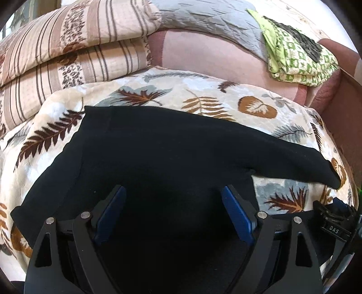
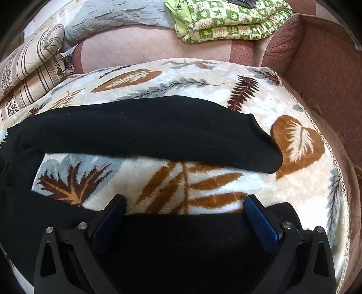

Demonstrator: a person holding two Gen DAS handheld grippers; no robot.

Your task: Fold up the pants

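Observation:
Black pants [image 1: 158,147] lie spread flat on a cream blanket with a leaf print [image 1: 203,95]. In the left wrist view my left gripper [image 1: 173,192] is open, its blue pads wide apart, just above the waist part of the pants. One leg runs off to the right [image 1: 294,162]. In the right wrist view my right gripper [image 2: 184,201] is open over the near leg [image 2: 181,237]. The far leg [image 2: 147,133] lies across the blanket [image 2: 226,181] beyond it. The other gripper [image 1: 334,219] shows at the right edge of the left wrist view.
A striped beige quilt [image 1: 67,45] is folded at the back left. A green patterned folded blanket [image 2: 226,20] lies at the back on a pink sheet [image 2: 147,49]. A grey quilt [image 1: 203,20] lies beside it. A reddish-brown sofa edge [image 2: 328,79] runs along the right.

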